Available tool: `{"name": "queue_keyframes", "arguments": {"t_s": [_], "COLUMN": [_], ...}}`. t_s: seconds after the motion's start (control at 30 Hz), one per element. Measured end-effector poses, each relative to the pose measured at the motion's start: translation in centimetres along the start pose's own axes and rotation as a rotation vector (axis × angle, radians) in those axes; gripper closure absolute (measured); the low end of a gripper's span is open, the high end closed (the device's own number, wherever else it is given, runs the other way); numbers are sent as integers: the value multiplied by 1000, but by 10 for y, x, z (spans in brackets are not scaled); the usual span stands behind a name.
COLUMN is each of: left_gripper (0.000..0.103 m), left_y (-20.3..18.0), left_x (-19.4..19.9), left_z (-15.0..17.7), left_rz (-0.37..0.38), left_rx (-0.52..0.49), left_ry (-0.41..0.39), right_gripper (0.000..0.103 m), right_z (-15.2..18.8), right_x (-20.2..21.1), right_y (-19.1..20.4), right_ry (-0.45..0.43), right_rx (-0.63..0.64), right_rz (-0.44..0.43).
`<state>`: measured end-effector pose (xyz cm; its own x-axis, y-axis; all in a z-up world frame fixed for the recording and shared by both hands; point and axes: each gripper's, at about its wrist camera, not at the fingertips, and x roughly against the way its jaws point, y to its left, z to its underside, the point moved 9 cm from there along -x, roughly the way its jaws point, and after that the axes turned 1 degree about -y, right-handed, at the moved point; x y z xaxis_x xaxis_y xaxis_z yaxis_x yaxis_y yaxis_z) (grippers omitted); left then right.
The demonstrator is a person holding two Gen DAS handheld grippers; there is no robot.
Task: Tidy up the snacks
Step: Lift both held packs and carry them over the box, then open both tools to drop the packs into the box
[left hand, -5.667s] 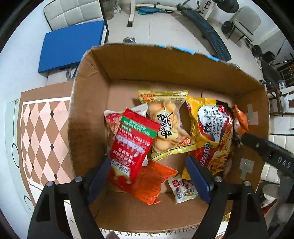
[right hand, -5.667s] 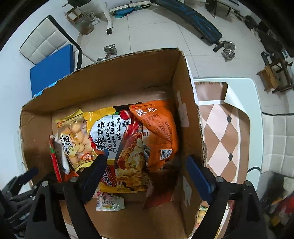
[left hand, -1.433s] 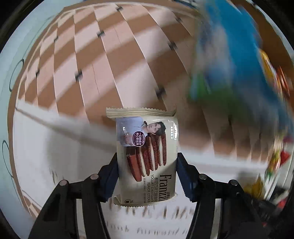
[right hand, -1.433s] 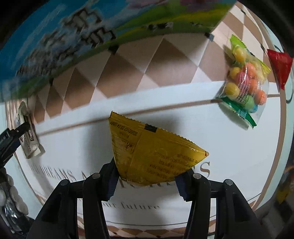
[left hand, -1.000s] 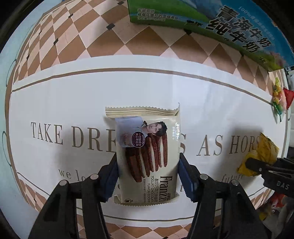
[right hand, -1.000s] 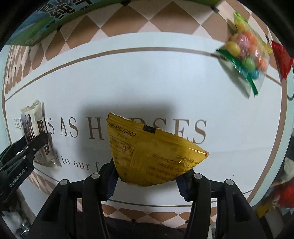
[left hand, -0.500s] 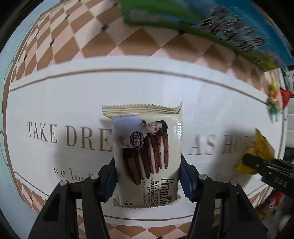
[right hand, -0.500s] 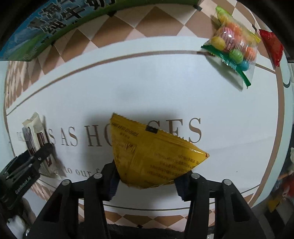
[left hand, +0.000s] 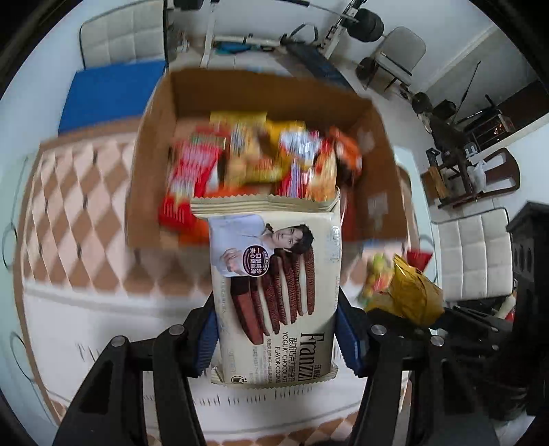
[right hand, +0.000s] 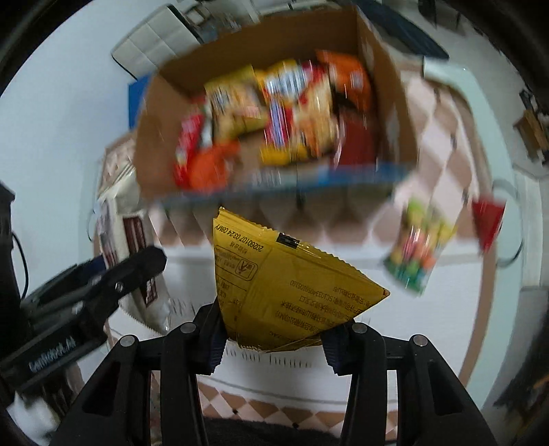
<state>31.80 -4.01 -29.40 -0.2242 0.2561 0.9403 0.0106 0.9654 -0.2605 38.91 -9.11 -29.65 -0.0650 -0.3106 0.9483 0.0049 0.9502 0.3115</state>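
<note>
My left gripper (left hand: 276, 329) is shut on a cream chocolate-cookie packet (left hand: 274, 291), held upright above the table just in front of the open cardboard box (left hand: 151, 192). Held up beside it, my right gripper (right hand: 274, 339) is shut on a yellow foil snack packet (right hand: 284, 284). The box (right hand: 161, 137) lies ahead of both grippers and holds several red, yellow and orange snack bags, all blurred. In the right wrist view the left gripper (right hand: 137, 267) shows at the left with its cookie packet (right hand: 137, 236). The yellow packet (left hand: 411, 295) shows at the right of the left wrist view.
A clear bag of coloured candies (right hand: 418, 250) and a small red packet (right hand: 487, 216) lie on the checkered tablecloth (left hand: 85, 326) to the right of the box. Beyond the table are white chairs (left hand: 120, 37), a blue mat (left hand: 109, 92) and gym equipment (left hand: 367, 24).
Both grippers have risen off the table with their packets held. The views now tilt up, so the box of snacks has come into sight ahead.
</note>
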Motion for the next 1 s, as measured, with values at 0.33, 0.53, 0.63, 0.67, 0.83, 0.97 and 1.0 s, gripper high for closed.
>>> {"name": "queue_keyframes", "arguments": {"t_s": [0.33,0.53,0.63,0.67,0.83,0.97,1.0], "left_gripper": [46,46,46,46,45,45,42], "left_y": [5,14,18,19,23,25,25], "left_x": [-57,-93,-102,-104,-108,-109,-109], "left_z": [-65,-69,-67,-66,-61,-55,-55], "left_rz": [-27,-31,-24,-23,-37,-41,-48], "left_rx": [-9,10,27,31,32,46,37], "left_ry": [85,175,204,210,239,268,266], "right_gripper": [54,54,54,54,54,49,33], "right_z": [-78,-91,-93,-94,-96,-91,-91], "right_x": [-24,-67,-83,-87,-103,-113,-114], "right_y": [-15,-31,-34,-35,-39,-41,-42], "right_ry": [2,60,85,90,118,171,178], "right_rx": [-14,-23,-13,-13,-4,-9,-6], "right_rz": [55,83,94,97,105,102,113]}}
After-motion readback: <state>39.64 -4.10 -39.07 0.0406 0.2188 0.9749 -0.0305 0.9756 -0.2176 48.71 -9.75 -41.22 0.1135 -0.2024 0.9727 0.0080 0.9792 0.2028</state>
